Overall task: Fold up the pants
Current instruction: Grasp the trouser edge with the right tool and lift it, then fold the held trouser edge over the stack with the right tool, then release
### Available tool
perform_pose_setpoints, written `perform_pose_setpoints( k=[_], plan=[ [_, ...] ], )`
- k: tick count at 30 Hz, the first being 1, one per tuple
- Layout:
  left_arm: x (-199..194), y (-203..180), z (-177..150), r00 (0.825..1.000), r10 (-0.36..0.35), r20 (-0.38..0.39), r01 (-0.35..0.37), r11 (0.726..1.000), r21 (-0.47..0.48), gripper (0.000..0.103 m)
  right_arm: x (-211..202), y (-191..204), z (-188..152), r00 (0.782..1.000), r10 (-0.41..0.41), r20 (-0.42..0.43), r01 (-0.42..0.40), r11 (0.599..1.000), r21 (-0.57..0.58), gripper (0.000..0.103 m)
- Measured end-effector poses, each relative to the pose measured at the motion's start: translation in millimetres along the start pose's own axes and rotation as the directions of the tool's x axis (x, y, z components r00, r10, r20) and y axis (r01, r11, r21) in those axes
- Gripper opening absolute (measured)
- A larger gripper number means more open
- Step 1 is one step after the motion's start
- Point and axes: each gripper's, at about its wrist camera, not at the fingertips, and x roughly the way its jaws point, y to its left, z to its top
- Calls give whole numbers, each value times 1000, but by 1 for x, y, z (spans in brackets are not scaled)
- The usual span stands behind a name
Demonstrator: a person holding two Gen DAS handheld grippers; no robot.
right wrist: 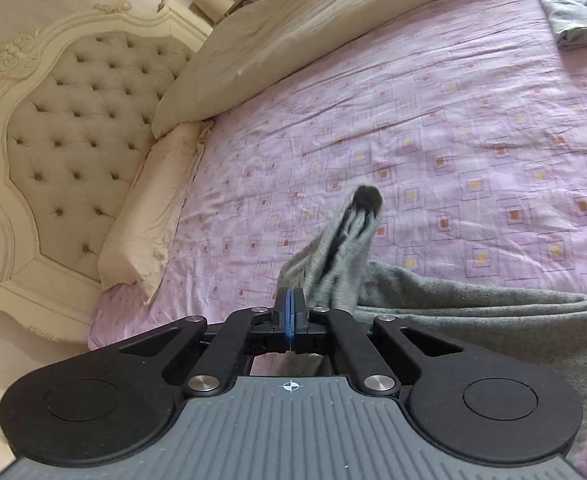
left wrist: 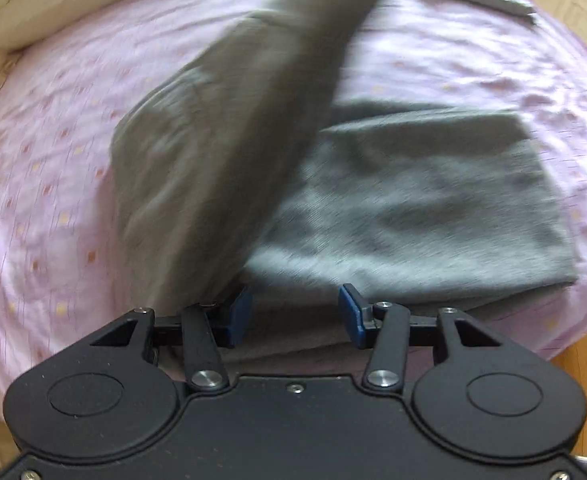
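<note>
My right claw [right wrist: 289, 314] is clamped on a pants [left wrist: 413, 200] leg end, lifted. Left claw [left wrist: 295, 314] gapes empty; pants on bed [left wrist: 53, 140] at 12, folded leg's axis 7-to-1.

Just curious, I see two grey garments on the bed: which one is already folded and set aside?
The small folded grey garment at the bed's far corner; the grey pants nearby are half-folded, one part lifted.
</note>
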Motion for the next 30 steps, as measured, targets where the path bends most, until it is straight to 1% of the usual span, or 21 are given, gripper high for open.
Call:
perform_pose_setpoints(
  k=[2, 3, 5, 7, 8, 9, 10, 12, 14, 16, 17, 20, 21, 24, 25, 26, 27, 28, 29, 30],
  plan=[
    [8, 13, -10, 999, 12, -42, -13, 999, -29, 55, -19, -12, -1, 999, -36, 39, 35, 999, 12, 1],
    [11, 18, -14, 998, 15, -62, -18, 999, -42, 55, -24, -20, -2, 998, -56, 40, 56, 998, 16, 4],
    [15, 28, -20, 996, 22, -86, -28, 997, -72, 55, -24, -36, -6, 994, -111, 19, 111, 994, 7, 5],
    [15, 33, -21, 996, 12, -89, -21, 995, -95, 55, -15, -48, -9, 987, -161, -19, 160, 987, -25, 11],
    [14, 33, -20, 996, 14, -92, -23, 995, -100, 55, -7, -55, -11, 982, -185, -38, 184, 982, -37, 21],
    [15, 31, -18, 995, 18, -97, -28, 995, -101, 55, 2, -61, -14, 978, -200, -52, 199, 979, -34, 34],
    [15, 30, -17, 995, 21, -100, -32, 994, -102, 55, 11, -67, -16, 978, -198, -62, 197, 980, -21, 37],
    [13, 29, -15, 995, 12, -99, -23, 993, -114, 55, 27, -80, -20, 982, -167, -86, 169, 985, 14, 38],
    [8, 30, -14, 996, -3, -95, -11, 990, -142, 55, 43, -88, -21, 980, -167, -110, 171, 985, 33, 40],
    [0, 34, -16, 996, -20, -90, 5, 985, -170, 55, 58, -96, -23, 977, -148, -152, 158, 986, 60, 43],
    [-5, 37, -17, 996, -29, -86, 13, 983, -182, 55, 65, -99, -23, 973, -151, -175, 166, 984, 73, 45],
    [-21, 46, -24, 997, -32, -74, 15, 976, -217, 55, 82, -104, -24, 958, -176, -228, 194, 979, 58, 46],
    [-26, 48, -26, 997, -26, -74, 9, 974, -227, 55, 84, -104, -24, 957, -177, -230, 194, 980, 53, 46],
    [-38, 57, -34, 998, -15, -65, -2, 967, -255, 55, 89, -102, -24, 966, -132, -222, 158, 982, 106, 46],
    [-40, 57, -34, 998, -12, -59, -4, 967, -254, 55, 92, -100, -24, 967, -115, -227, 143, 983, 112, 44],
    [-42, 54, -32, 999, -7, -50, -5, 970, -245, 55, 94, -95, -24, 968, -92, -233, 120, 987, 107, 27],
    [-44, 51, -30, 999, -5, -36, -3, 973, -230, 55, 95, -86, -23, 967, -102, -232, 123, 989, 78, 13],
    [-45, 46, -26, 1000, -5, -18, 1, 978, -209, 55, 93, -76, -22, 967, -112, -229, 125, 991, 43, 13],
    [-46, 41, -22, 1000, -6, 2, 6, 983, -186, 55, 89, -66, -21, 970, -102, -222, 110, 994, 21, 13],
    [-49, 32, -19, 999, -15, 30, 20, 987, -158, 55, 82, -57, -18, 975, -69, -210, 75, 997, 21, 13]
  ],
)
